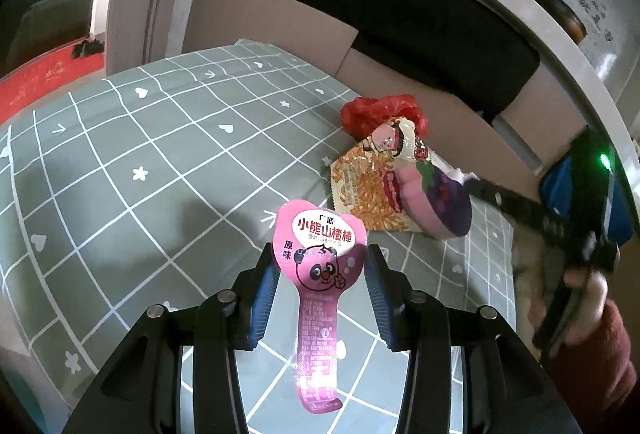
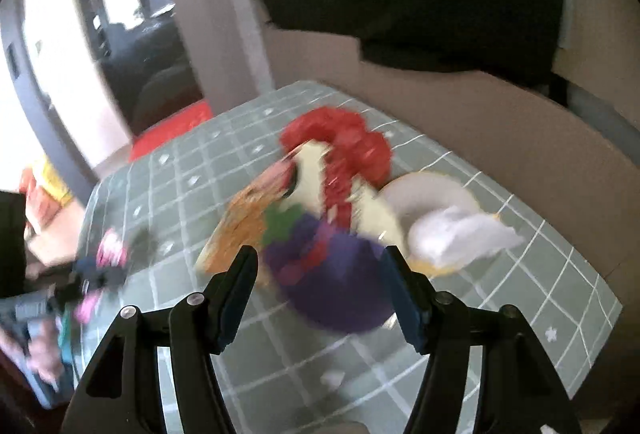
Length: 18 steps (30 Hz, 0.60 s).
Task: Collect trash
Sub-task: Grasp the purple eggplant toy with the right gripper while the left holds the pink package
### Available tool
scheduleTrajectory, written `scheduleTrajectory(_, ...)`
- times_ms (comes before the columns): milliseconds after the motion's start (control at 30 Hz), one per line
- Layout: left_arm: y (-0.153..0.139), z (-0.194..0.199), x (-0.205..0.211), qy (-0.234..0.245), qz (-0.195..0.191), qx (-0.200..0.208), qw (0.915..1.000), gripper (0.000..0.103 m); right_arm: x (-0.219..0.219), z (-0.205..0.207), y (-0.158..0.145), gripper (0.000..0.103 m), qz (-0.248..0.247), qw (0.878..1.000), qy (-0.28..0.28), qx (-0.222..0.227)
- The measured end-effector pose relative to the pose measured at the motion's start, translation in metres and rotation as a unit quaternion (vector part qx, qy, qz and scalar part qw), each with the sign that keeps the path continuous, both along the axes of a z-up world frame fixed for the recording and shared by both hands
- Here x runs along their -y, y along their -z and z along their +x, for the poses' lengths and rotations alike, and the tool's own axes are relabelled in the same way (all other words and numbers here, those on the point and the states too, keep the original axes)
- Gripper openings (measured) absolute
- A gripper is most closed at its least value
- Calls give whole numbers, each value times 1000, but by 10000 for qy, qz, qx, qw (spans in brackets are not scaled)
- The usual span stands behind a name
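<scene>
While blur smears the trash pile [image 2: 320,218], right gripper [image 2: 320,270] wide, left gripper [image 1: 320,266] pinching pink wrapper [image 1: 316,274].

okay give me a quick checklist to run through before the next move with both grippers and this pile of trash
1. Pink wrapper between the left gripper fingers: ok. Whether they pinch it tight: cannot tell.
2. Right gripper open and lined up on the purple cup: ok.
3. Right fingers touching the cup: cannot tell, the right wrist view is blurred.
4. Noodle packet and red bag lie against the cup, so it may drag them: not ok.
5. White tissue uncollected beside the cup: not ok.
6. Bin for the trash in view: not ok, none visible.
</scene>
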<state>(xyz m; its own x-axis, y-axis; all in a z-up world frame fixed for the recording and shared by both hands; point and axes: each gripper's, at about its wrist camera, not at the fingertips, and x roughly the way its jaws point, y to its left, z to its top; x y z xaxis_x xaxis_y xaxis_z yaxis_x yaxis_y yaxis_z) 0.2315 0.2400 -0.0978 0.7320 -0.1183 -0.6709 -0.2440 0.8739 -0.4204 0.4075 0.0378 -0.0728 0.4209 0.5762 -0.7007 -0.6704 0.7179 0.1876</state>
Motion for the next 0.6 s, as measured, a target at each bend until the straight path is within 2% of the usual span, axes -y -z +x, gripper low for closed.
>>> scheduleTrajectory(67, 1, 0, 0, 13, 10, -11, 10000, 44, 0, 20, 4, 62, 230, 9994, 13, -269)
scheduleTrajectory(133, 2, 0, -1, 8, -12, -32, 10000, 44, 0, 38, 8, 62, 300, 9988, 150, -357)
scheduleTrajectory(267, 4, -1, -3, 6, -36, -57, 10000, 44, 1, 52, 22, 62, 393, 9964, 193, -729)
scheduleTrajectory(367, 5, -1, -3, -27, -49, -58, 10000, 44, 6, 33, 30, 63, 517, 9937, 11, -997)
scheduleTrajectory(500, 7, 0, -2, -45, -88, -82, 9999, 44, 10, -11, 32, 63, 541, 9892, -593, -1230)
scheduleTrajectory(600, 6, 0, 0, -35, -84, -77, 9999, 44, 9, -36, 25, 63, 352, 9921, -747, -944)
